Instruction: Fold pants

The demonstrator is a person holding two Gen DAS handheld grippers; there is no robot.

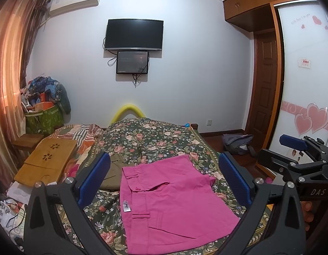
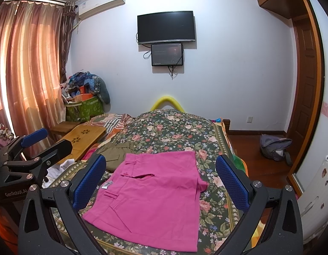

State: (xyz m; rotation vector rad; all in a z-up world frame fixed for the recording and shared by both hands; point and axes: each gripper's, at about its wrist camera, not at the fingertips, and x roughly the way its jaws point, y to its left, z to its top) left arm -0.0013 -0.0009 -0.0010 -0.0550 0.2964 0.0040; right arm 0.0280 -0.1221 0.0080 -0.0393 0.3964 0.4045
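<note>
One pair of pink pants (image 1: 174,204) is being shown folded flat on the floral bedspread (image 1: 155,136), filling the lower centre of both wrist views; its waistband, with belt loops and a white label, is being turned toward the left of the frame. One olive garment (image 1: 115,170) is being seen just beyond it at centre left, partly hidden behind a blue pad. One wooden lap tray (image 1: 47,159) is lying at the left, and one grey backpack (image 2: 274,146) is sitting on the floor at the right. Two screens are mounted on the far wall: one television (image 1: 134,34) and one smaller monitor (image 1: 132,62) below it.

The left gripper (image 1: 164,182) is being held spread wide, its two blue pads framing the pants with nothing between them. The right gripper (image 2: 160,180) is likewise being held wide apart and empty above the pants. Each gripper is also being caught at the edge of the other's view, cut off by the frame. The near edge of the pants is being hidden by the gripper bodies, and the label's print cannot be read.
</note>
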